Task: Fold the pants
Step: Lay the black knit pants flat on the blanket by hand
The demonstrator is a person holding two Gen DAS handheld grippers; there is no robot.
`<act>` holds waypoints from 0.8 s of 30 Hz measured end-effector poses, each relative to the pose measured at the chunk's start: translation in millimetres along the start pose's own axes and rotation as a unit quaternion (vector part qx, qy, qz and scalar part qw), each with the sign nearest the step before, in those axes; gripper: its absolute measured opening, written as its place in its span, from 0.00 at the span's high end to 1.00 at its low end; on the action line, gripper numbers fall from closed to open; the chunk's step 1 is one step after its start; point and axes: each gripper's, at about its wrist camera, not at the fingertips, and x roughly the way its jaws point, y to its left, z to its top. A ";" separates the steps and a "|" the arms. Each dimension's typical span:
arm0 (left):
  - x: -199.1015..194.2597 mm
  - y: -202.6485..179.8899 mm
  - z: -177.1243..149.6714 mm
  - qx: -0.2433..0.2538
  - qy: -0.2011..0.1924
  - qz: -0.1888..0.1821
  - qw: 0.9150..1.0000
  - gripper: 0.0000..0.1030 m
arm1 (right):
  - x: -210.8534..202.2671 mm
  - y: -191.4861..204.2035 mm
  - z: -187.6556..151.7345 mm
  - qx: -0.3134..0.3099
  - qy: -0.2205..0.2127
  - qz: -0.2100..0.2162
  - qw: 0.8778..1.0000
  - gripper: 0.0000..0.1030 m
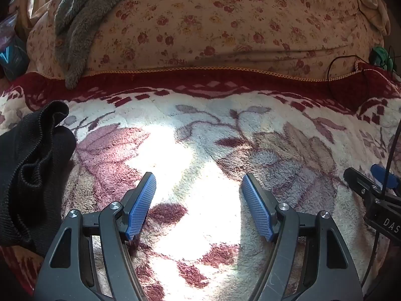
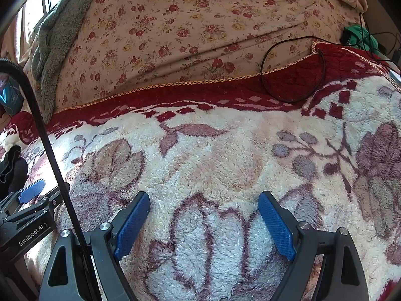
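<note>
The black pants [image 1: 27,173] lie bunched in a heap at the left edge of the left wrist view, on a fluffy white and maroon flowered blanket [image 1: 200,130]. A bit of them shows at the far left of the right wrist view [image 2: 12,168]. My left gripper [image 1: 199,183] is open and empty, low over the blanket, to the right of the pants. My right gripper [image 2: 204,203] is open and empty over the blanket [image 2: 213,150], further right. Each gripper shows at the edge of the other's view.
A rose-print quilt [image 1: 213,25] rises behind the blanket. A grey fleece cloth [image 1: 80,20] hangs over its left part. A black cable loop [image 2: 293,72] and a green item [image 2: 361,37] lie at the back right. A black cable [image 2: 50,150] crosses the right wrist view.
</note>
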 end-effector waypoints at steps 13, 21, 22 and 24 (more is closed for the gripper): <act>0.2 0.9 -0.1 -0.008 0.000 -0.010 1.000 0.30 | -0.1 0.1 0.0 0.000 0.000 0.000 1.000 0.16; 0.2 0.9 -0.1 -0.008 0.000 -0.010 1.000 0.30 | 0.0 0.1 0.0 0.000 0.000 0.000 1.000 0.16; 0.2 0.9 -0.1 -0.008 0.000 -0.010 1.000 0.30 | 0.0 0.1 0.0 0.000 0.000 0.000 1.000 0.16; 0.2 0.9 -0.1 -0.008 0.000 -0.010 1.000 0.30 | 0.0 0.1 0.1 0.000 0.000 0.000 1.000 0.16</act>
